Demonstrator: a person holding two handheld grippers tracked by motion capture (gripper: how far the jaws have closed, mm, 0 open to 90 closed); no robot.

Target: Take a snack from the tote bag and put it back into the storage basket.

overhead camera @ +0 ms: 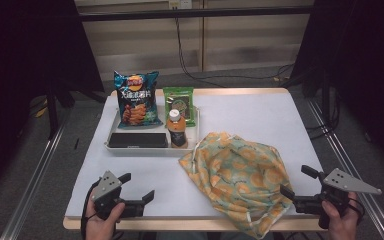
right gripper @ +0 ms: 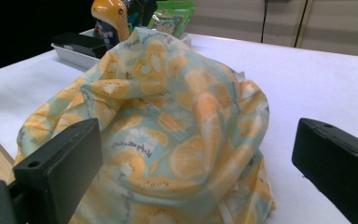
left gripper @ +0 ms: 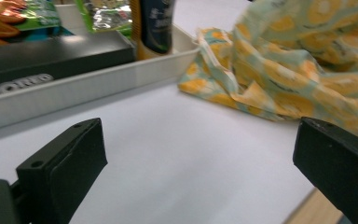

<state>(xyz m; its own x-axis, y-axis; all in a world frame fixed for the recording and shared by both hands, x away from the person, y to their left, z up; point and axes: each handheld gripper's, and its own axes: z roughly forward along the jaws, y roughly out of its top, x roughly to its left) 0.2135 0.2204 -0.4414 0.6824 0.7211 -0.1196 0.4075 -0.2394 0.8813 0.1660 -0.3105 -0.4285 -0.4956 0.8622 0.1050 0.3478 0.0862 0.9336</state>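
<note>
A white-topped bench [overhead camera: 260, 115] stands before dark curtains; from above, the orange-print bag [overhead camera: 237, 172] slumps at its near right, beside the snack tray [overhead camera: 152, 149]. The left gripper [left gripper: 191, 168] faces it, jaws apart. The right gripper [right gripper: 193, 172] frames the cloth [right gripper: 168, 135] with jaws wide, likely ready to pinch it

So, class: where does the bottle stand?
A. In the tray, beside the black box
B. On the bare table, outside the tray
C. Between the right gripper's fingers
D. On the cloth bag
A: the bottle stands upright inside the tray, next to the black box.
</note>
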